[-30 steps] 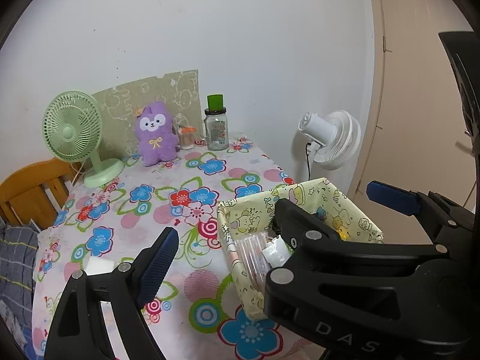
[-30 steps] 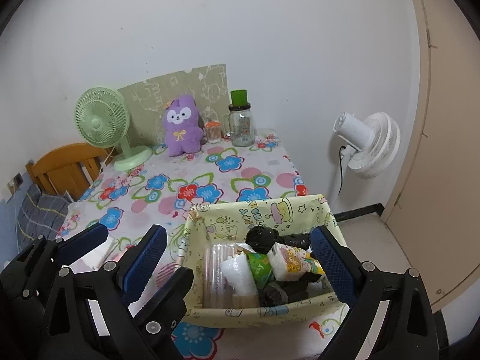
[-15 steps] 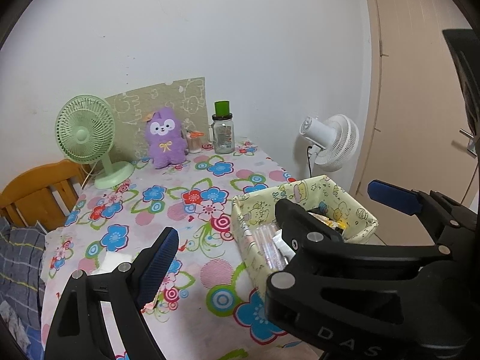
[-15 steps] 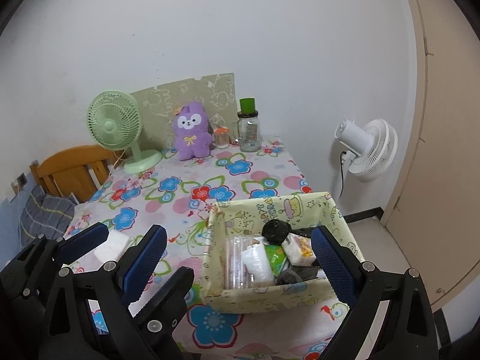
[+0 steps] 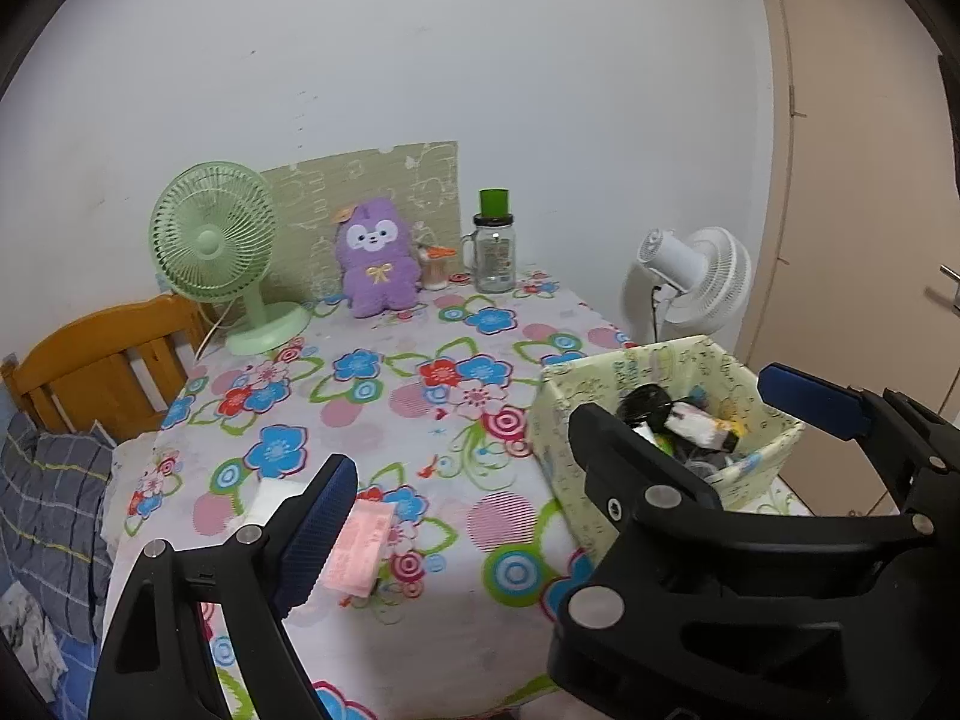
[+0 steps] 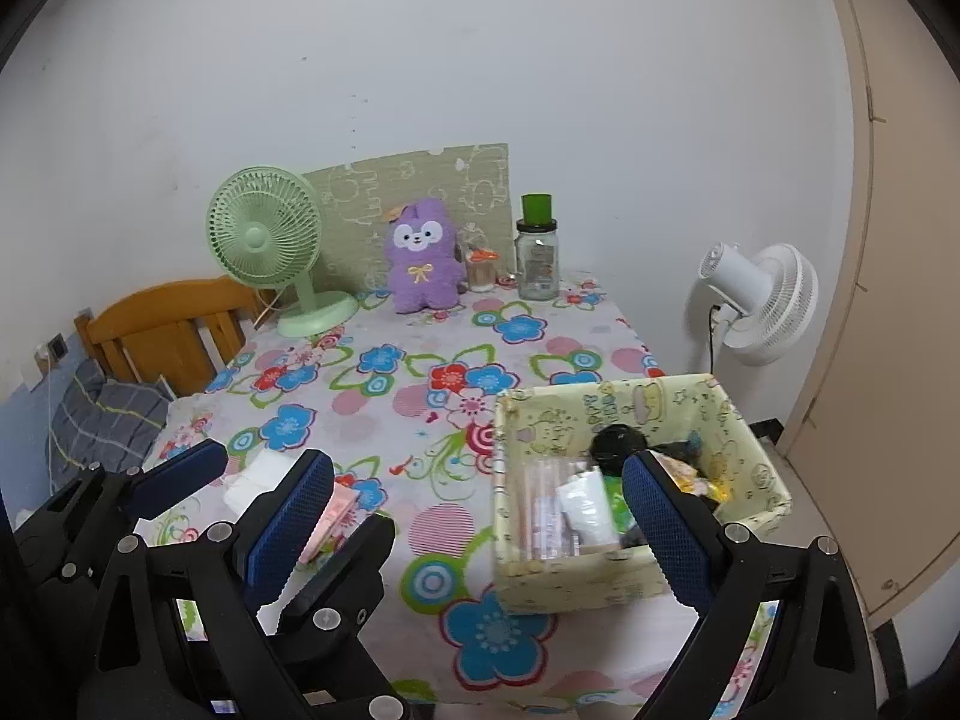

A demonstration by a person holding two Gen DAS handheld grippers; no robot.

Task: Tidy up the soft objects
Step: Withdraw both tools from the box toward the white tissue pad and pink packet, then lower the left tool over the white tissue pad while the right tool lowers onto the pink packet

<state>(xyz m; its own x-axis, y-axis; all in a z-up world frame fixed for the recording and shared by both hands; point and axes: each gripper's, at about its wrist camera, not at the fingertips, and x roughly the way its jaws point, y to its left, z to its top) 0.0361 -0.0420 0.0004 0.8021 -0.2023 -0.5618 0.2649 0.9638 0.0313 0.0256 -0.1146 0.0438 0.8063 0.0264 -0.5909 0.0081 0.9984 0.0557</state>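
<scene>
White wall and a tan door frame close in a small room, where a desk under a flowered cloth (image 6: 420,360) carries everything. Over the last second both cameras have drawn back and up: the yellow-green printed fabric basket (image 6: 624,576) filled the lower frame before and now sits smaller, near the desk's front right corner, and more of the cloth shows in front of it. That reads as a retreat to survey, not a reach; nothing has been lifted or placed meanwhile.

The left gripper (image 5: 564,450) and the right gripper (image 6: 480,516) each hover above the front edge with jaws spread wide and nothing between them.

Relative to the basket: inside it lie a white tube, a clear packet, a black round piece and other small items, too jumbled to name further. To its left, on the cloth, rest a flat pink soft packet (image 5: 360,546) and a white folded tissue pack (image 6: 255,474), touching or nearly so. Far behind it, against the wall, stands the purple plush rabbit toy (image 6: 420,258), flanked by a pale green desk fan (image 6: 270,240) and a clear glass jar with a green cap (image 6: 537,258). A white floor fan (image 6: 762,300) stands beyond the desk, to the basket's right and behind it.

My judgement is that the loose packets and the plush remain to be gathered
</scene>
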